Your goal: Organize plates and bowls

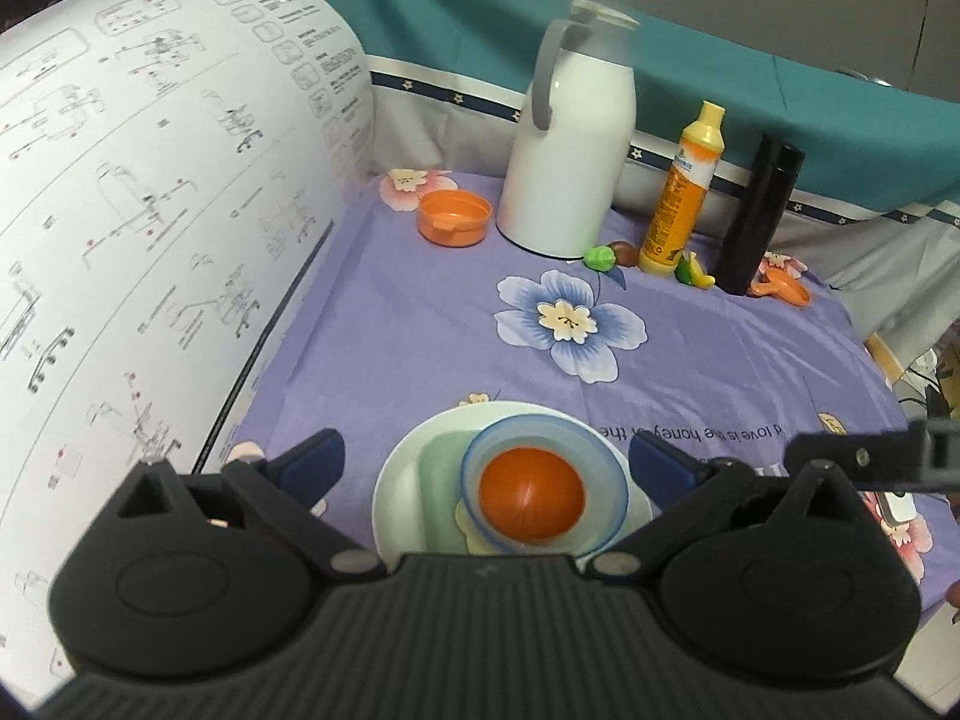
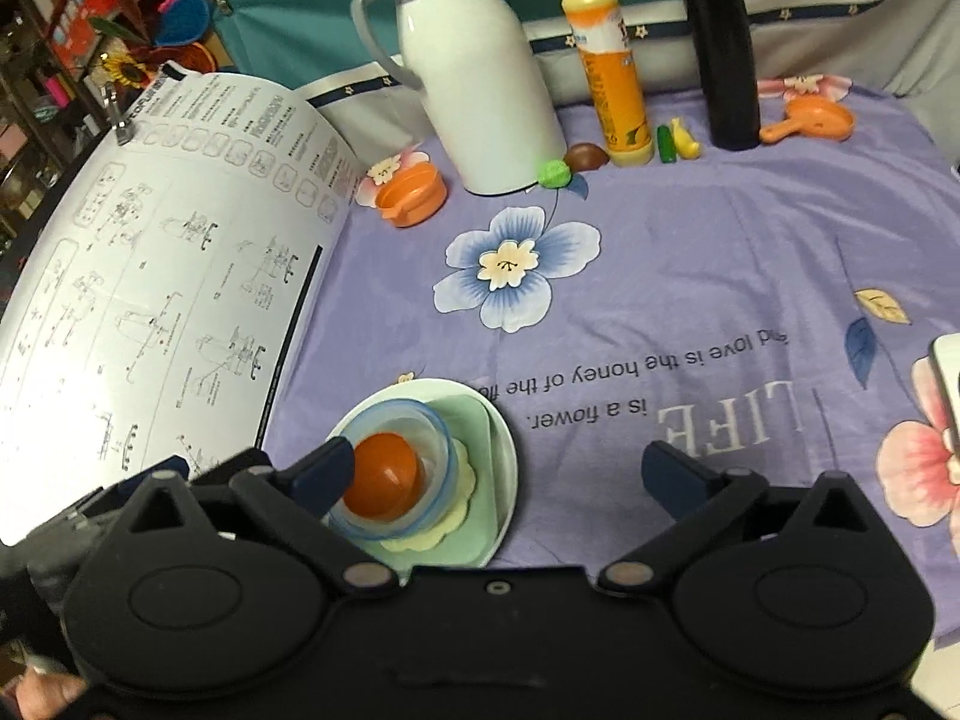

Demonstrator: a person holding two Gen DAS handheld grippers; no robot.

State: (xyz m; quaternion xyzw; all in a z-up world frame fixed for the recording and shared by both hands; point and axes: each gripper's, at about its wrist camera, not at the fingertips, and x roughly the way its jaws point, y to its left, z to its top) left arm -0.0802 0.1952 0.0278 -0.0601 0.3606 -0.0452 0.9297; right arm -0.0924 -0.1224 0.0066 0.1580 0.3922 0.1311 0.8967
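The dish stack sits low-center in both views: white plate (image 1: 390, 480), blue bowl (image 1: 543, 483), orange bowl (image 1: 531, 501). Looks like light, slick plastic, so I'd grab rims. Left claw (image 1: 486, 459) and right claw (image 2: 498, 474) both released, empty.

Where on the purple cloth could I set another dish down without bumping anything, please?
The broad middle of the cloth is bare, between the stacked dishes in front and the back row. Right of the stack is also free. The back edge is crowded: orange bowl, white jug, detergent bottle, black flask.
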